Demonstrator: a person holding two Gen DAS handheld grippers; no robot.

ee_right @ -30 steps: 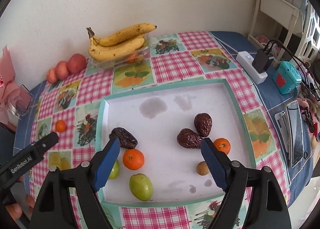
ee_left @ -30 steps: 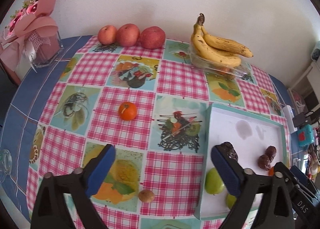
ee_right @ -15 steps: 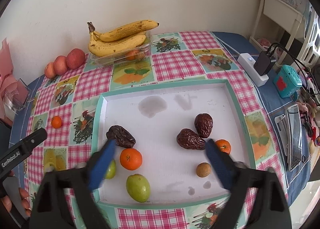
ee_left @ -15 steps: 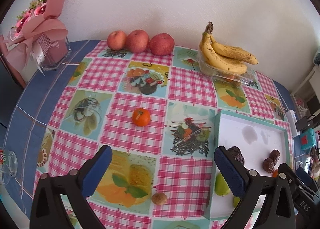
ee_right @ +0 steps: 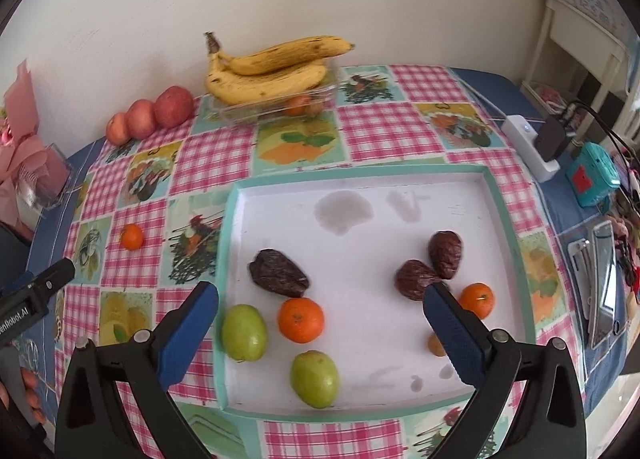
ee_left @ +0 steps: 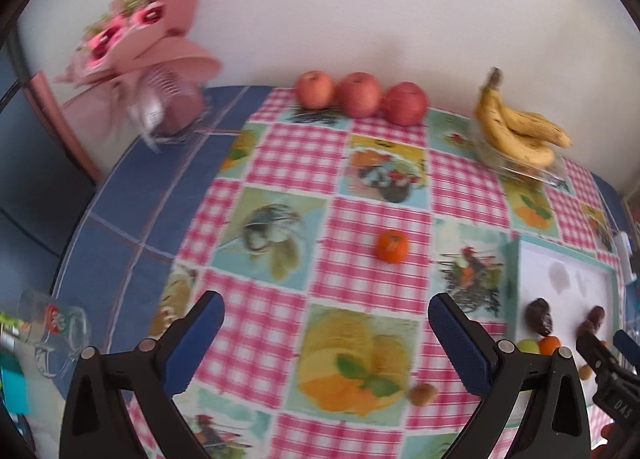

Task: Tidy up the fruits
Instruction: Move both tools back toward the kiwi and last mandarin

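Grippers: left gripper [ee_left: 326,339] and right gripper [ee_right: 322,323] both spread wide, empty.
Bananas [ee_right: 272,71] lying crosswise, stems left; small brown fruit [ee_left: 422,394] on cloth visible from left wrist only.

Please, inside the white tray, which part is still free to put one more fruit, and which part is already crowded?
The far half of the tray is bare, bordered by its far rim and the dark fruits; only faint stains lie there. A smaller free patch sits in the middle, between the left dark fruit and the right pair. The near-left corner is crowded: two green fruits and an orange.
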